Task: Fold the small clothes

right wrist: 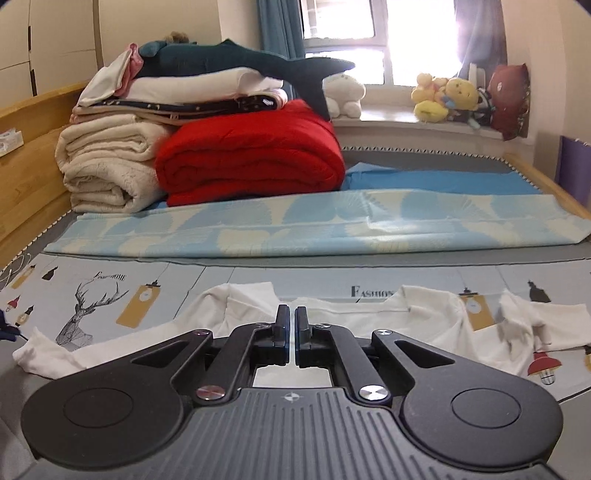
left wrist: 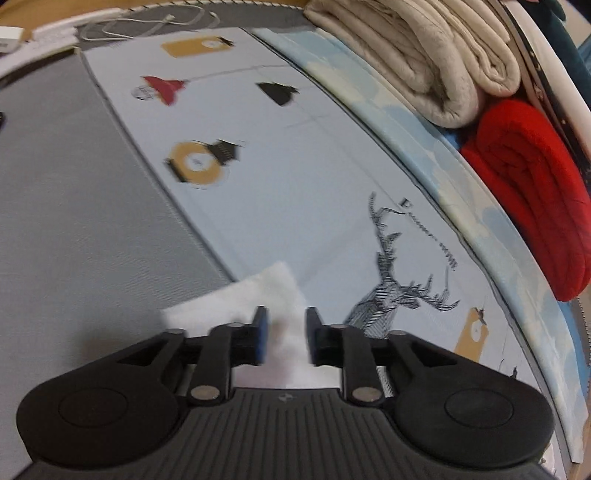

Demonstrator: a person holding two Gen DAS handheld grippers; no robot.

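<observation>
A white small garment point(right wrist: 424, 314) lies spread and rumpled across a printed pale-blue mat point(right wrist: 207, 280), one sleeve point(right wrist: 40, 354) reaching left. My right gripper point(right wrist: 293, 308) hangs over the garment's middle near the neckline, its jaws shut to a thin slit; I cannot tell whether any fabric is caught in them. In the left wrist view a corner of the white garment point(left wrist: 255, 295) lies on the mat point(left wrist: 258, 166). My left gripper point(left wrist: 287, 312) points steeply down over that corner with its jaws apart, the cloth showing in the gap and the pads not pressing it.
Folded beige blankets point(right wrist: 107, 166) and a red blanket point(right wrist: 251, 162) are stacked at the back left, a plush shark point(right wrist: 221, 59) on top. A light-blue sheet point(right wrist: 295, 229) lies behind the mat. Plush toys point(right wrist: 443, 96) line the window sill. A white cable point(left wrist: 147, 26) lies past the mat's end.
</observation>
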